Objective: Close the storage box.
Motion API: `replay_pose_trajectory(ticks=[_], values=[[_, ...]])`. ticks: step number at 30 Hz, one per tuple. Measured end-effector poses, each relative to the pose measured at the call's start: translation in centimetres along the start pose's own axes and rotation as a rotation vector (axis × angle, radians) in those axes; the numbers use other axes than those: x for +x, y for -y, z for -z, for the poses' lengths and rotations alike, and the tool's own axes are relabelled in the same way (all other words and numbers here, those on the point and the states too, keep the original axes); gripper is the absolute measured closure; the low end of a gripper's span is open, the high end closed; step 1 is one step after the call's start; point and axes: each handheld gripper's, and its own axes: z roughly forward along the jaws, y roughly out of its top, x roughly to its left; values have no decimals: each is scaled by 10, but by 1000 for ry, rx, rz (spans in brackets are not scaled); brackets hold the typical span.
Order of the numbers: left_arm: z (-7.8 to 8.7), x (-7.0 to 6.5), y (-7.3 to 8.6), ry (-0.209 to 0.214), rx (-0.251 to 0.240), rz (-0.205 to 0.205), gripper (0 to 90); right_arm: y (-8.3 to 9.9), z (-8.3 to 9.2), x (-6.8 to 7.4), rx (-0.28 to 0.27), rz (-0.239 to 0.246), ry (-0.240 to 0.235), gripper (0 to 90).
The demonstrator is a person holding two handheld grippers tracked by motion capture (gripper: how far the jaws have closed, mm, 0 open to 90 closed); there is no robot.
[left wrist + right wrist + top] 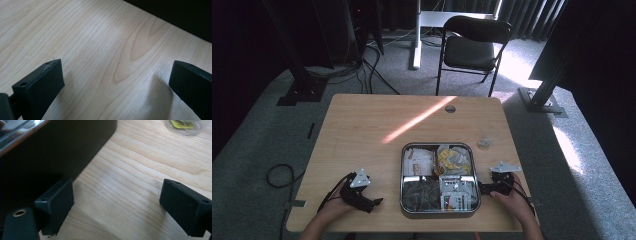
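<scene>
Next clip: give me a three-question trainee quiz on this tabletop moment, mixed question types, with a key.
1. True or false: the left gripper is shut on a packet from the tray.
2. Multiple choice: where does the tray stand relative to the right gripper? A) touching both jaws B) close beside one jaw, not between them C) at the far edge of the table.
3. Short answer: what lies between the right gripper's jaws?

Key:
1. False; its jaws stand wide apart over bare wood.
2. B; in the right gripper view the tray's dark wall runs close by one jaw.
3. Nothing but bare table; a small clear packet lies farther off.
</scene>
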Motion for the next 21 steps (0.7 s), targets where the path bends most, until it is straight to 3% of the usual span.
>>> replay_pose_trajectory(ticks=[5,21], values=[[0,-6,1,-12,16,-36,0,0,0,0,-1,-1,0,115],[0,-6,1,-12,16,-32,0,0,0,0,0,1,0,115]])
